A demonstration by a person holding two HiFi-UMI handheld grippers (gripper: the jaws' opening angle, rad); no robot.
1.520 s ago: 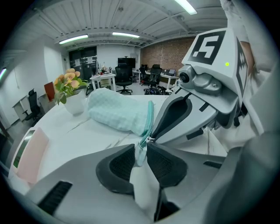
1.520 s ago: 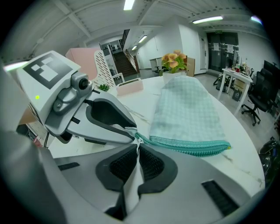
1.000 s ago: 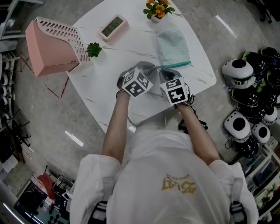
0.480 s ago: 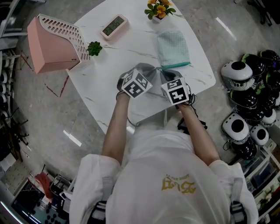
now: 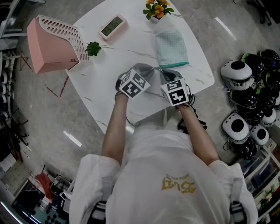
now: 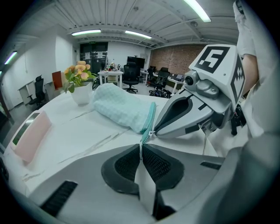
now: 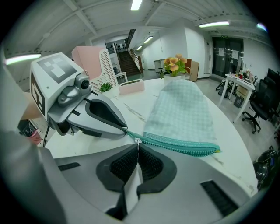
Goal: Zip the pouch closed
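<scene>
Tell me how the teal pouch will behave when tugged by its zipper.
The pouch looks soft and floppy: its waffle cloth lies slumped. Probably light, so it may slide across the smooth table unless its end is held.

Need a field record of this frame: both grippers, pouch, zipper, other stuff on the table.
left hand-held gripper: shut, pinching the zipper end of the pouch
right hand-held gripper: shut on the zipper pull, right next to the left one's tips
pouch: mint checked fabric, lying flat on the white table
zipper: slider at the gripped end; cannot tell if the teeth are joined
others: flower pot, pink clock, small green plant, pink rack by the table's left corner
</scene>
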